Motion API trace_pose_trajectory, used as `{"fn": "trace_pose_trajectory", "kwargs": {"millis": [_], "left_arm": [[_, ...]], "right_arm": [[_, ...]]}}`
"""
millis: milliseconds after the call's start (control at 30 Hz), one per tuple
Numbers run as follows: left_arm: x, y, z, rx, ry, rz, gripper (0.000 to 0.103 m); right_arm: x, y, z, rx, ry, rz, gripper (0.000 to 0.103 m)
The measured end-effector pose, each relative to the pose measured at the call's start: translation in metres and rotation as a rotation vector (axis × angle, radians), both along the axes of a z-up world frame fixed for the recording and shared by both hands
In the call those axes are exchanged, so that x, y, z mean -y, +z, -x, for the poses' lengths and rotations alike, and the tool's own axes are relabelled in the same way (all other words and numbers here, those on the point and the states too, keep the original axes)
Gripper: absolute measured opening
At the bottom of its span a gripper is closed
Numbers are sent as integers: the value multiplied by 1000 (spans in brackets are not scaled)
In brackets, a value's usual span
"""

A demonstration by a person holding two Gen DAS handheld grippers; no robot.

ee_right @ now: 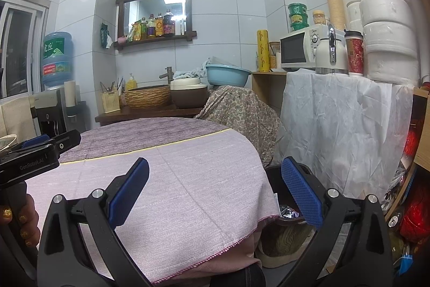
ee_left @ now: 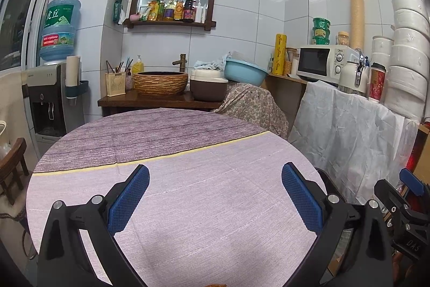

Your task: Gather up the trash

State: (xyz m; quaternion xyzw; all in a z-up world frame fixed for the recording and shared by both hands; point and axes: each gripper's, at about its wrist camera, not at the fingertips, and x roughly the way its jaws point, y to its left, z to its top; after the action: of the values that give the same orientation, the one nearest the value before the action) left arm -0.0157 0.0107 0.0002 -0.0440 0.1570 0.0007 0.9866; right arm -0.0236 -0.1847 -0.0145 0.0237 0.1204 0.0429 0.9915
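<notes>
Tiled kitchen; cloth-covered counter (ee_left: 188, 201) bare. My left tool (ee_left: 215, 195) and right tool (ee_right: 215, 192) were spread, empty. Risk: snagging the cloth, or missing the bin (ee_right: 290, 211), possibly holding foil.

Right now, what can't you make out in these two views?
- Black bin, right wrist view: mostly hidden by the tablecloth and right gripper; only some foil trash shows.
- Orange scrap, left wrist view: cut off by the bottom edge, unidentifiable.
- Right gripper in the left wrist view: mostly cut off at the right edge.
</notes>
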Motion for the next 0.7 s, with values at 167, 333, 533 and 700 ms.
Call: {"fn": "trace_pose_trajectory", "kwargs": {"millis": [167,333,533,700], "left_arm": [[0,0,0,-5,2,2,98],[1,-1,2,-2,6,-2,98],[2,-2,2,-5,5,0,98],[3,-2,1,-11,2,2,98]], "right_arm": [[0,0,0,1,0,-2,97],[0,0,0,0,0,-2,97],[0,-1,0,-3,0,-2,97],[-1,-2,1,-4,-3,-4,97]]}}
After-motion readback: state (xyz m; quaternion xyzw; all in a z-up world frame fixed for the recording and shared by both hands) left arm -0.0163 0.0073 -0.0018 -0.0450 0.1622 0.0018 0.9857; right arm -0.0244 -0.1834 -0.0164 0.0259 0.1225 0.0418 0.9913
